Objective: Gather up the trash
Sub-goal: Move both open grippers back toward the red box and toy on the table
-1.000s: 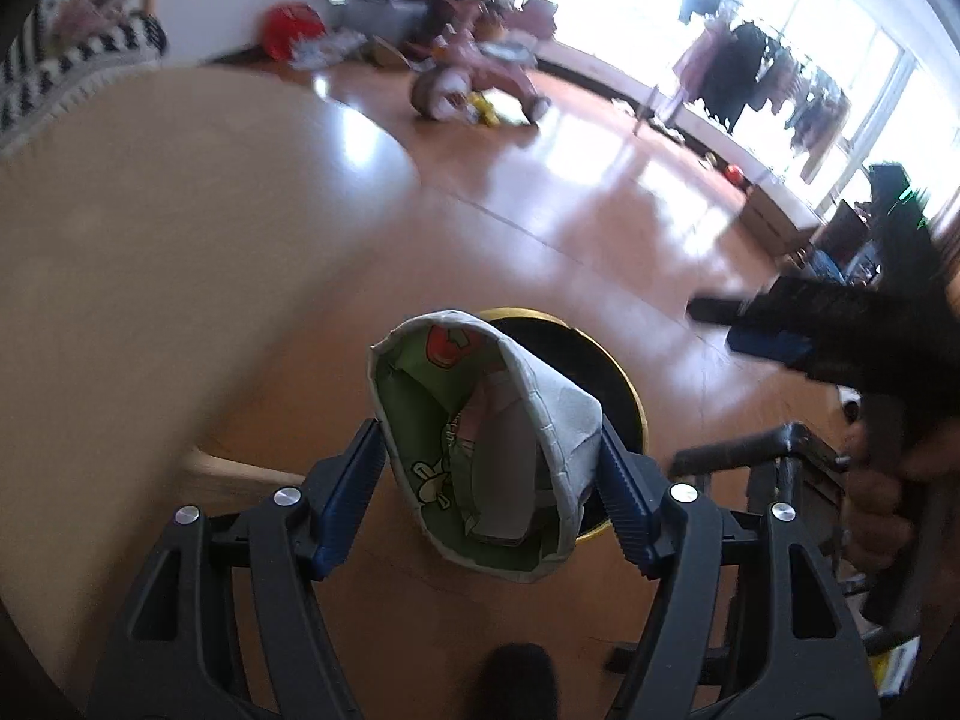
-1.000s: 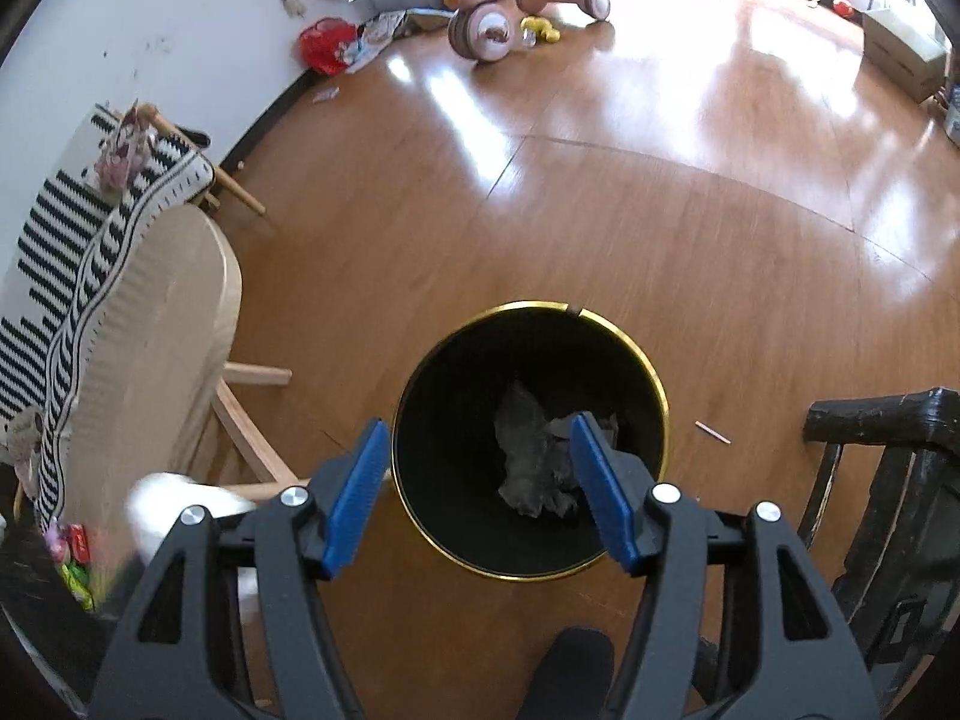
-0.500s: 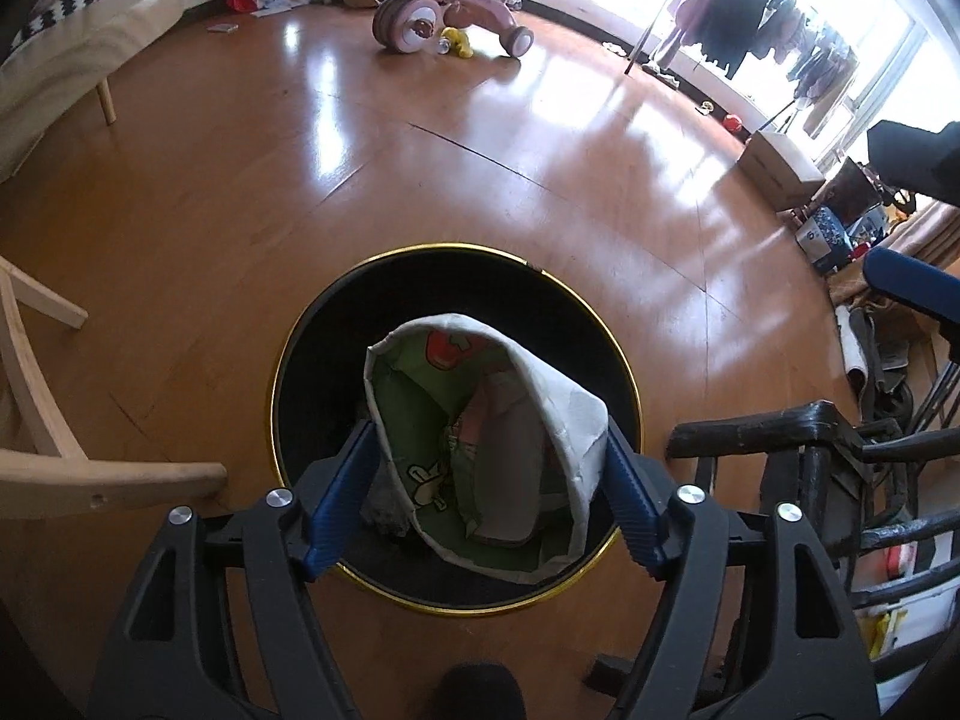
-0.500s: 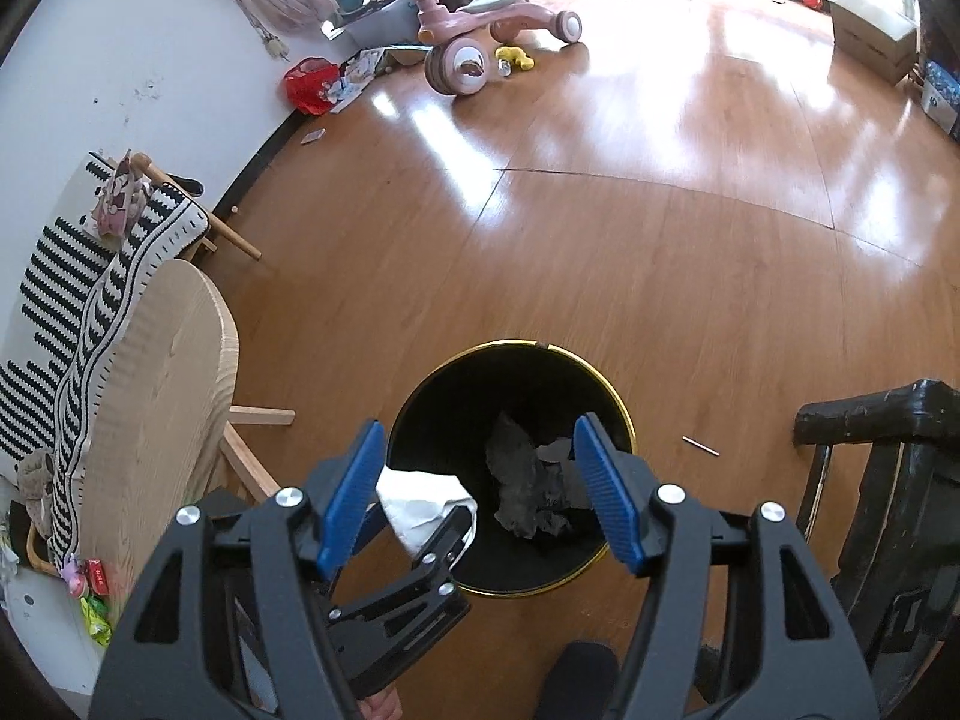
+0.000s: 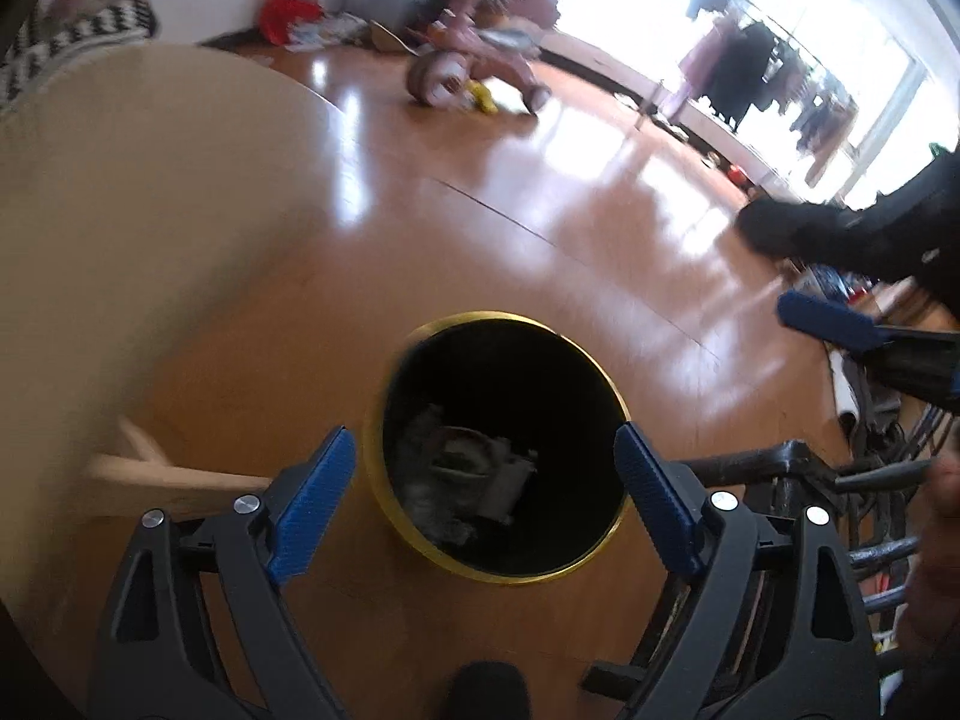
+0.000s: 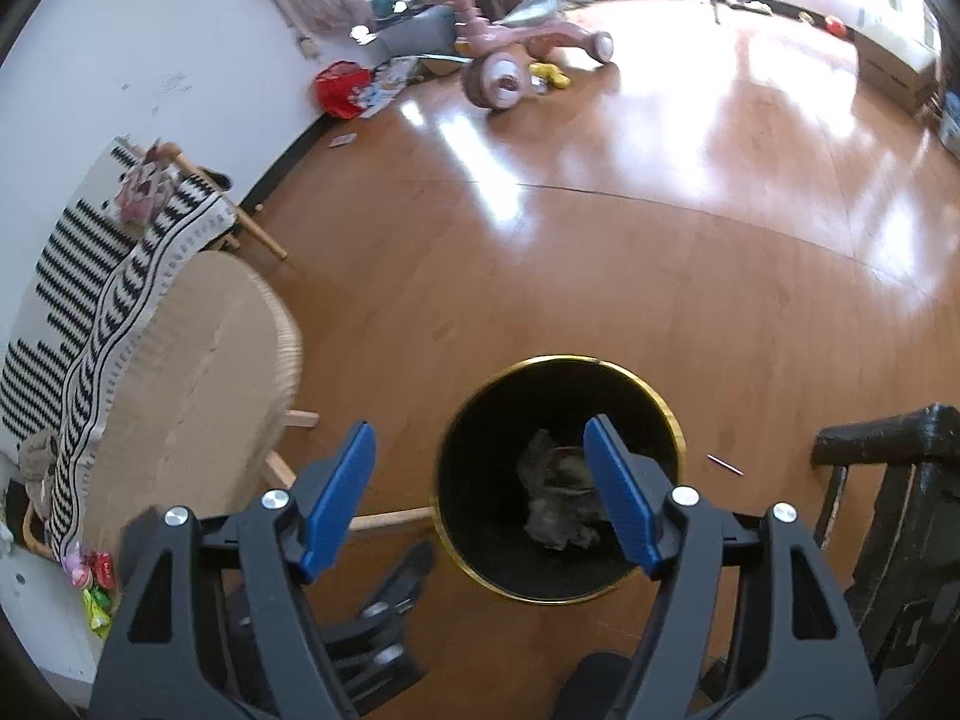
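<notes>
- Left gripper (image 5: 483, 480): jaws opening, nothing between them.
- Right gripper (image 6: 480, 495): jaws opening, empty.
- Trash bin (image 5: 384, 480) contents (grey crumpled trash (image 5: 462, 480)) dim, indistinct.

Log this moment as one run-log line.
step: drop done | left gripper: opening, empty | right gripper: opening, empty | trash: inside bin
</notes>
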Action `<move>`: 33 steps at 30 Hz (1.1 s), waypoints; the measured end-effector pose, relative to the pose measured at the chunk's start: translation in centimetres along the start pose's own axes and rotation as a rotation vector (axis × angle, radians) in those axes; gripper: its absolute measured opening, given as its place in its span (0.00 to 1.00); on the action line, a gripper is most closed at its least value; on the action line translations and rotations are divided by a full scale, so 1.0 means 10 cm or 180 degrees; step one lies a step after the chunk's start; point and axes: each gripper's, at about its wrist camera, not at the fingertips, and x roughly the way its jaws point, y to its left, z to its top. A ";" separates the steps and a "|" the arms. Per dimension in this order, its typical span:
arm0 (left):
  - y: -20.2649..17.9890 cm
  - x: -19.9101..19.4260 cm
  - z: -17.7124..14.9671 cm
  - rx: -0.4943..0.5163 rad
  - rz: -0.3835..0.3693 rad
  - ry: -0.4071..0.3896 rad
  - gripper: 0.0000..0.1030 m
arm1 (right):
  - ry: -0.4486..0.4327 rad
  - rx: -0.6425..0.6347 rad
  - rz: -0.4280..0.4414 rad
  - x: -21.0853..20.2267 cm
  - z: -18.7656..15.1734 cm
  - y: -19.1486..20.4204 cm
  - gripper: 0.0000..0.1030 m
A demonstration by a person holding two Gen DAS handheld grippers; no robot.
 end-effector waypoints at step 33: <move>4.57 -3.87 -1.80 -0.1761 0.1838 -0.0635 0.92 | 0.0626 -0.3179 0.1152 1.08 -2.45 5.04 0.85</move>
